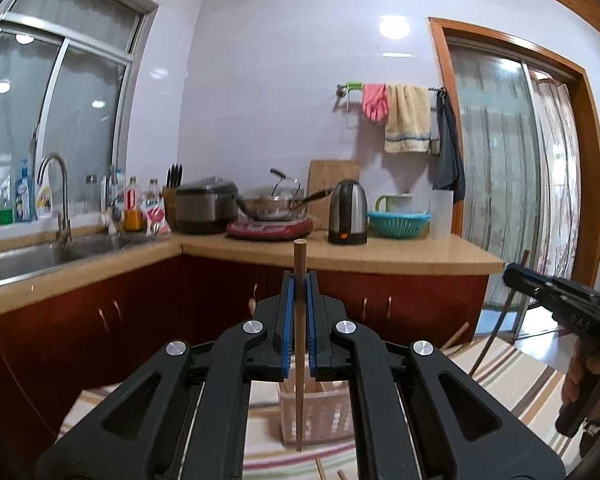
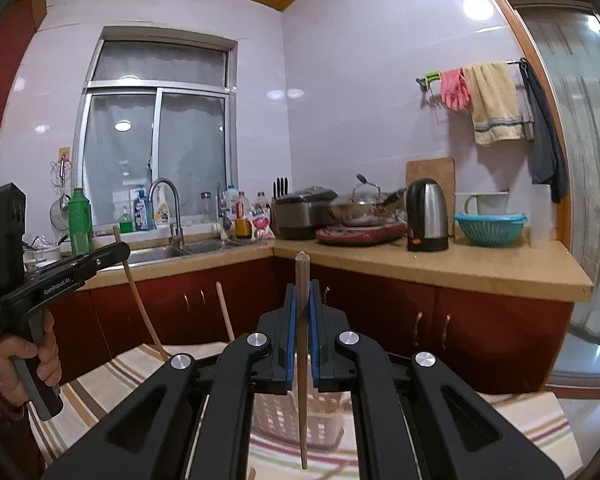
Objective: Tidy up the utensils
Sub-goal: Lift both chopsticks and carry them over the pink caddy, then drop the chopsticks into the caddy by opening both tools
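What the views hide

The white basket (image 1: pixel 316 412) sits largely behind the left gripper's arms, its contents unreadable. In the right wrist view the basket (image 2: pixel 296 412) is likewise masked. A stick (image 2: pixel 225 312) beside it (chopstick or not) vanishes behind the frame

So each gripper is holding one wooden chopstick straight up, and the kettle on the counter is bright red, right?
Not quite. The kettle is shiny silver steel with a black handle and base, not red; the left wrist view shows it clearly. The rest holds: the left gripper and the right gripper each clamp one wooden chopstick upright.
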`<control>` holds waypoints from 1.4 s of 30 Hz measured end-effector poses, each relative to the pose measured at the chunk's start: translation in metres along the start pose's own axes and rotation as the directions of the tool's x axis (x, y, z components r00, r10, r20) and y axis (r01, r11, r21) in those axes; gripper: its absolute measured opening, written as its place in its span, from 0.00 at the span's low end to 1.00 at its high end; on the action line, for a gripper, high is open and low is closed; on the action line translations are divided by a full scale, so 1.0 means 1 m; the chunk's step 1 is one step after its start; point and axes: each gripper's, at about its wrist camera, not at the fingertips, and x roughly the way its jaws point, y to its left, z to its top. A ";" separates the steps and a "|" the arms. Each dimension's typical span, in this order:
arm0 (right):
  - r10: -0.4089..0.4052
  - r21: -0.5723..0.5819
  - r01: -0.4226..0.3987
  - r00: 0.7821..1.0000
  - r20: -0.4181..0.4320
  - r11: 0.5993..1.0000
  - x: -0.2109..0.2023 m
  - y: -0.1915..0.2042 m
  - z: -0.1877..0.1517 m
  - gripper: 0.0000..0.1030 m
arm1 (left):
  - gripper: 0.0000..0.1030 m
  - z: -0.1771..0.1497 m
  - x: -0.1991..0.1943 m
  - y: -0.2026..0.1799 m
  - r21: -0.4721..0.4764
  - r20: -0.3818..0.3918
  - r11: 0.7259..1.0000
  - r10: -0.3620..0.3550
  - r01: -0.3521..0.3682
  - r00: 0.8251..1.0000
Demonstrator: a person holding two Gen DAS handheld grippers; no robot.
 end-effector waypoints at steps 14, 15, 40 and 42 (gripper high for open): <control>-0.002 0.002 0.002 0.994 0.105 1.000 0.053 -0.006 0.023 0.06 | 0.06 0.038 0.034 -0.001 -0.005 0.116 1.000 -0.007 0.008 0.993; -0.002 0.007 0.002 0.995 0.101 1.000 0.059 -0.008 0.021 0.06 | 0.06 0.038 0.036 0.000 -0.006 0.120 1.000 -0.007 0.008 0.993; -0.034 0.009 0.035 0.996 -0.081 0.999 0.117 -0.015 -0.050 0.06 | 0.06 -0.060 0.135 0.019 -0.083 -0.101 0.996 0.018 -0.027 0.995; -0.037 0.016 0.038 0.996 -0.087 0.999 0.116 -0.016 -0.051 0.06 | 0.07 -0.063 0.135 0.022 -0.090 -0.107 0.995 0.022 -0.032 0.994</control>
